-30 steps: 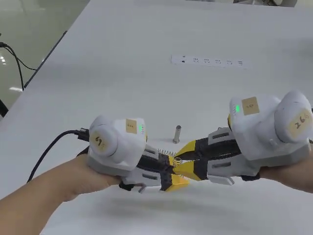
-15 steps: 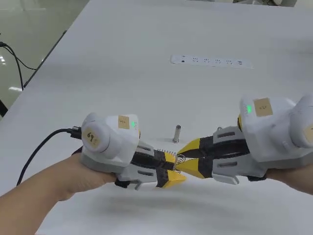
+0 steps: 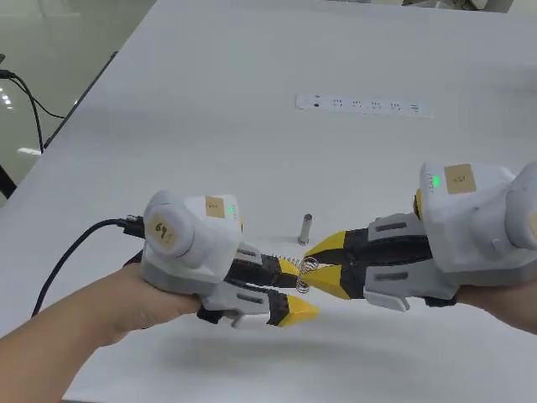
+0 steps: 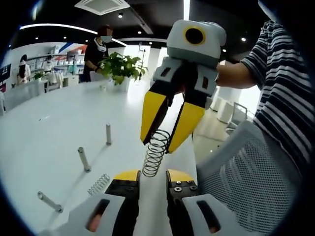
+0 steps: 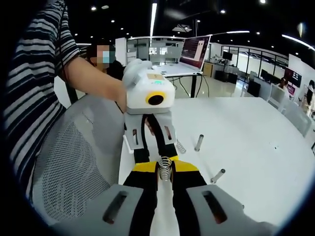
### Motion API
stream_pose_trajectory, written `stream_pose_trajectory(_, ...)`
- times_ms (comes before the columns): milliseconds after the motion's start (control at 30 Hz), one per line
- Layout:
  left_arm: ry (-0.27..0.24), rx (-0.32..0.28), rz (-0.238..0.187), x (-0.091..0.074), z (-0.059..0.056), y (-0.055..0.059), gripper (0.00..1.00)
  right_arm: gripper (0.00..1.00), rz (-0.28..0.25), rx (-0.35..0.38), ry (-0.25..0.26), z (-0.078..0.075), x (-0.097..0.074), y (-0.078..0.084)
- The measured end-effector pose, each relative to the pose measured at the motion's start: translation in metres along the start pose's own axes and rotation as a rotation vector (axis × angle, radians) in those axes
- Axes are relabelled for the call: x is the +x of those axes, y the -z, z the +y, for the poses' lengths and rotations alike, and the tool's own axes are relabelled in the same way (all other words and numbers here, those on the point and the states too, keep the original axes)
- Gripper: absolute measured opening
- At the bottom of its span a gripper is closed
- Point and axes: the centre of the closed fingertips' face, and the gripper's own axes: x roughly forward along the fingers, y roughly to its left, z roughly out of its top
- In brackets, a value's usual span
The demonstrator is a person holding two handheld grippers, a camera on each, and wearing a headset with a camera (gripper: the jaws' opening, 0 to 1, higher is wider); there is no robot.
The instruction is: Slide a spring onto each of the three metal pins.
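A small steel spring hangs in the air above the white table, with my right gripper shut on it. In the right gripper view the spring stands pinched between the yellow tips of the right gripper. My left gripper faces it tip to tip, jaws spread. In the left gripper view the spring's lower end sits loose in the gap of the left gripper. One metal pin stands upright just behind the tips. Two pins stand, a third leans, and a second spring lies beside them.
A white power strip lies farther back on the table. A black cable trails from the left gripper toward the table's left edge. A mesh chair and the person's striped sleeve are close behind the grippers.
The left gripper's jaws have spread apart and let go of the spring. The right gripper keeps the spring and has shifted slightly to the right.
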Motion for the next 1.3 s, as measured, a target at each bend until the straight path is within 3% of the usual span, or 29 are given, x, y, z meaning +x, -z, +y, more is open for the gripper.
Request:
stream_pose_trajectory(433, -0.104, -0.04, -0.003, -0.03, 0.024, 0.01, 0.31, 0.07, 0.025, -0.028, 0.035, -0.01, -0.001, 0.005)
stream_pose_trajectory(900, -0.171, -0.056, -0.025, -0.052, 0.031, 0.01, 0.41, 0.07, 0.026, -0.036, 0.063, -0.019, -0.005, 0.005)
stream_pose_trajectory(1300, -0.246, -0.09, -0.031, -0.08, 0.045, 0.021, 0.5, 0.08, 0.033, -0.024, 0.094, -0.025, -0.009, 0.01)
